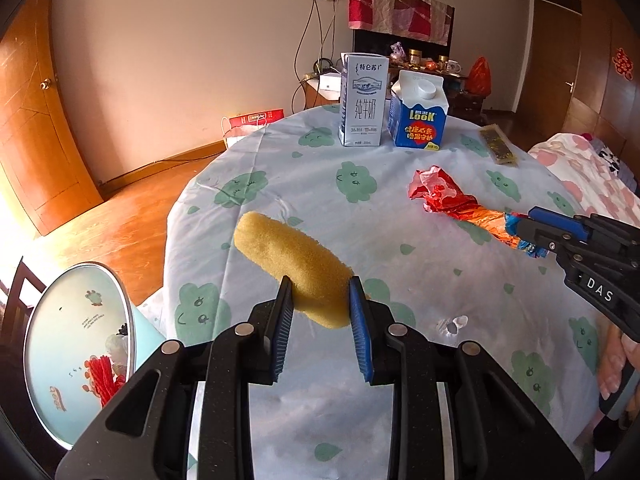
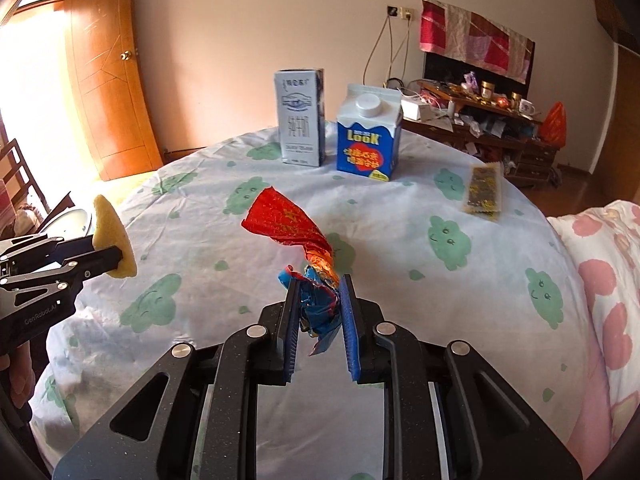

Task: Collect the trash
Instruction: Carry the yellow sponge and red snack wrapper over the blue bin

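At lower left the bin (image 1: 80, 344) already holds scraps; the left gripper (image 1: 322, 300) fingers pinch a yellow sponge (image 1: 292, 260) near the surface (image 1: 400, 280) edge, the right gripper (image 2: 320, 304) fingers clamp a crumpled wrapper (image 2: 292, 224); two cartons (image 1: 418, 112) and a dark packet (image 1: 498, 146) remain at the far rim, open cloth between

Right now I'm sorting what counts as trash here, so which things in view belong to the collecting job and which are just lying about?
Job:
- yellow sponge, clamped in the left gripper
- crumpled red wrapper, clamped in the right gripper
- light blue bin beside the table
- milk carton, Look carton, flat snack packet, likely next

Lying about:
- cluttered sideboard
- red gift bag
- pink bedding
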### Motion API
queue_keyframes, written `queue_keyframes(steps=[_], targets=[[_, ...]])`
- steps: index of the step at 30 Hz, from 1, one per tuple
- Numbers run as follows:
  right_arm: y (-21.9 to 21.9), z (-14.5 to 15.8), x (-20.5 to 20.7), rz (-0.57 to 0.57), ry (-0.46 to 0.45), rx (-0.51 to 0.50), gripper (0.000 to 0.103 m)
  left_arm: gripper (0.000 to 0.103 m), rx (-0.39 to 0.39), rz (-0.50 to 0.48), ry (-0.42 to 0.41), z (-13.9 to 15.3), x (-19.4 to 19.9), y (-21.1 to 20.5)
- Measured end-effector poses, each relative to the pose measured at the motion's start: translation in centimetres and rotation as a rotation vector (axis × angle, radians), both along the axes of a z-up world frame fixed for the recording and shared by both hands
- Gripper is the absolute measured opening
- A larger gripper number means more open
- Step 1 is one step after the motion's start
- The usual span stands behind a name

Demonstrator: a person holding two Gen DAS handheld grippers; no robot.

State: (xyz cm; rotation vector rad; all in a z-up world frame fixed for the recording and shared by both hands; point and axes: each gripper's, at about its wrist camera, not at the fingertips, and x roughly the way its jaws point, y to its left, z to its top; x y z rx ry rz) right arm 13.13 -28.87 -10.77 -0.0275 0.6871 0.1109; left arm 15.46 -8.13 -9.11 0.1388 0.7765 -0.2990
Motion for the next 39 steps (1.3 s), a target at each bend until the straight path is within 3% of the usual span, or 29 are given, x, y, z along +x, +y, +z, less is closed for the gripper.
queue_keyframes(steps=[18,23,25,28,34,38,39], targets=[[4.5,1.3,-1.3,0.079,-0.039,-0.003,0.019,0.027,-0.012,0.056,-0.034,1.1,-2.8,4.4],[5.2,1.0,-1.3,0.113,-0.013,0.000,0.019,0.027,-0.010,0.066,-0.040,1.2,-3.5,5.4],[5.2,0.8,-1.1,0.125,0.005,0.009,0.025,0.027,-0.009,0.071,-0.038,1.2,-3.7,5.8],[5.2,0.4,-1.0,0.111,0.005,0.000,0.053,0.027,-0.010,0.082,-0.031,0.8,-3.7,6.4],[5.6,-0.5,-0.7,0.122,0.045,0.000,0.058,0.027,-0.015,0.113,-0.018,0.3,-4.0,7.9],[5.9,-1.3,-0.2,0.124,0.097,-0.002,0.058,0.027,-0.007,0.120,-0.016,0.2,-4.5,8.7],[6.0,-1.6,0.0,0.124,0.115,-0.004,0.053,0.027,-0.004,0.123,-0.015,0.1,-4.5,8.9]])
